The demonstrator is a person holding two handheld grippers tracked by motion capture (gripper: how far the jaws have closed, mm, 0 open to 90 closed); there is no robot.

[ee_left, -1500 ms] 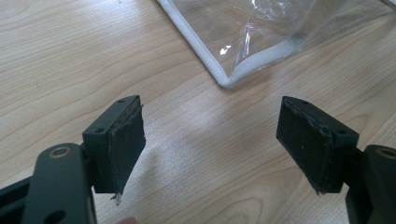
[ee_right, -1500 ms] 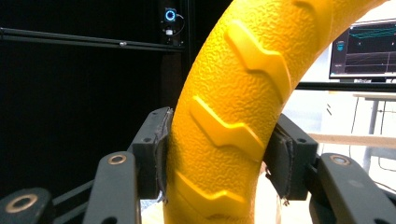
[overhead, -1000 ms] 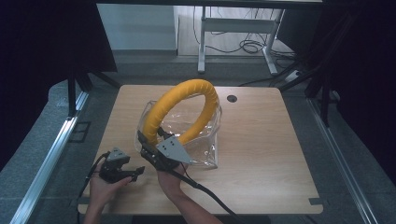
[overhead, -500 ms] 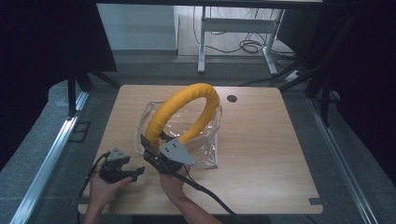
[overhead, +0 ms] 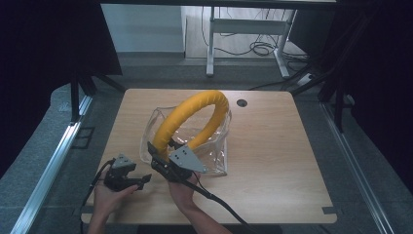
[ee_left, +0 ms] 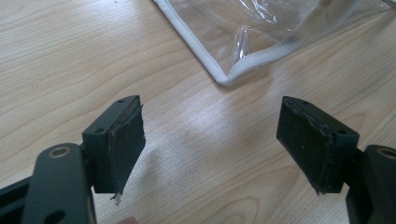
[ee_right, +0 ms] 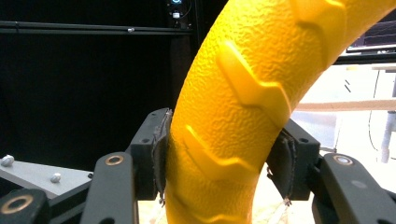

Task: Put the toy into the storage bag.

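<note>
right gripper [ee_right: 219,154] clamps yellow ring [overhead: 195,119] (upright in clear bag [overhead: 214,156]) | left gripper [ee_left: 210,144] wide, near bag's corner

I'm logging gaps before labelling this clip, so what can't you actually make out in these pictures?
- High view: the lower end of the yellow ring is hidden behind the right gripper.
- Right gripper view: the ring runs off the top and bottom edges.
- Left gripper view: the clear plastic bag is cut off by the top edge.
</note>
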